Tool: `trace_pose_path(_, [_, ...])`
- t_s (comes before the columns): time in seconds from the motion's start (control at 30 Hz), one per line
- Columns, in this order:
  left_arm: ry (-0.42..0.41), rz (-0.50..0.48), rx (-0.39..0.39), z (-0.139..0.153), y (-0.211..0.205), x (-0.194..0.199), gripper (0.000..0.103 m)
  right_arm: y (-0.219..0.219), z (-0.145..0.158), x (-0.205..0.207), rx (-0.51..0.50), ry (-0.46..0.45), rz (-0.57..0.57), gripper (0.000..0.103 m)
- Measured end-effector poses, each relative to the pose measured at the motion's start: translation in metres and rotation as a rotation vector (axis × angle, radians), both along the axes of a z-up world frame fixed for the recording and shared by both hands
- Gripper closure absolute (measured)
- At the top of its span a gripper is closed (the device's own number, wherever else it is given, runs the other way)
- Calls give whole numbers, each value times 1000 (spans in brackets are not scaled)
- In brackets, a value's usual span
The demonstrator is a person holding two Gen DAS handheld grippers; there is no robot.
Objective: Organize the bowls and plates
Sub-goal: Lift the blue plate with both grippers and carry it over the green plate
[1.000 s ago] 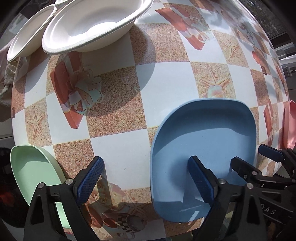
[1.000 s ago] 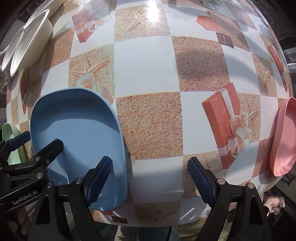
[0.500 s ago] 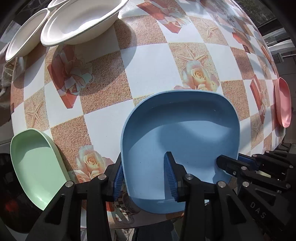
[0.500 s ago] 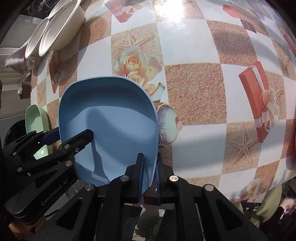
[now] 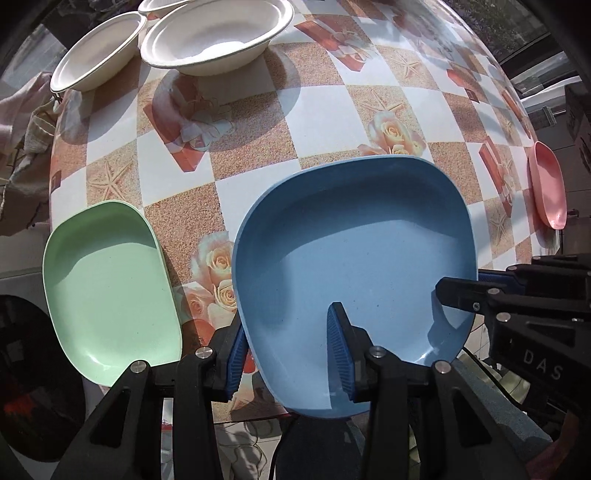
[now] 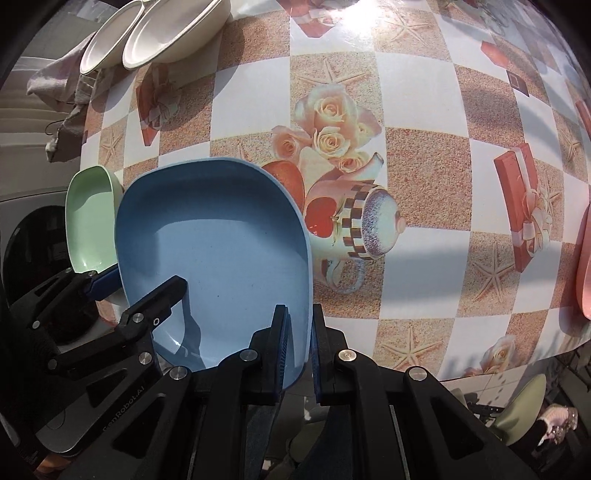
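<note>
A blue plate (image 5: 354,254) is held over the table's near edge by both grippers. My left gripper (image 5: 288,347) is shut on its near left rim, one finger inside the plate and one outside. My right gripper (image 6: 297,343) is shut on its near right rim; the plate also shows in the right wrist view (image 6: 214,251). A green plate (image 5: 107,288) lies on the table to the left, also visible in the right wrist view (image 6: 90,218). A pink plate (image 5: 548,190) lies at the far right edge.
Several white paper bowls (image 5: 214,35) sit at the table's far left, also seen in the right wrist view (image 6: 162,33). A crumpled cloth (image 5: 26,122) hangs off the left edge. The checkered tablecloth (image 5: 325,110) spreads between the plates.
Both grippers closed onto the blue plate's near rim from open. The plate has since been lifted and drawn toward the table's near edge, closer to the green plate.
</note>
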State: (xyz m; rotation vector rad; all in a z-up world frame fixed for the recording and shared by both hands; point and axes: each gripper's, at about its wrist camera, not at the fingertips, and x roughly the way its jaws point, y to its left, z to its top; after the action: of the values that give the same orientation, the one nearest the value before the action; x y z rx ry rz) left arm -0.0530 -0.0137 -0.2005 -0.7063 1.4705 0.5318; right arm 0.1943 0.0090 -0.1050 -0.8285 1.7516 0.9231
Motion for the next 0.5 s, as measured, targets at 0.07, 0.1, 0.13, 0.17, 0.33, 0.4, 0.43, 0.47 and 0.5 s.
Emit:
trace_pose_path(0.07, [-13,22,12,5,2,-6,58,0,4,-19,11,-10,24,90])
trace_pose_path(0.1, [-19,35,15,19,4,-3,58,6,8,-22,16,-15,39,90])
trace_pose_path(0.13, [-26,50,19,24,3,-9,58,12,12,-31,21,-19,55,90])
trace_pose_path(0.17, [-31,65,23,28,6,-12,58,20,14,-43,27,-24,71,90])
trace_pose_path(0.33, [-54,133,38,61,11,-25,58,39,26,-84,53,-52,142,90])
trace_pose_path(0.4, [-60,148,56,75,33,-12,58,44,27,-95,57,-55,156,90])
trace_pose_path(0.43, [-64,153,65,79,38,-15,58,43,21,-104,60,-57,162,90])
trace_pose_path(0.47, [-67,158,77,77,38,-14,58,47,21,-109,62,-56,168,90])
trace_pose_path(0.5, [-69,164,87,78,44,-6,58,40,22,-117,63,-53,175,90])
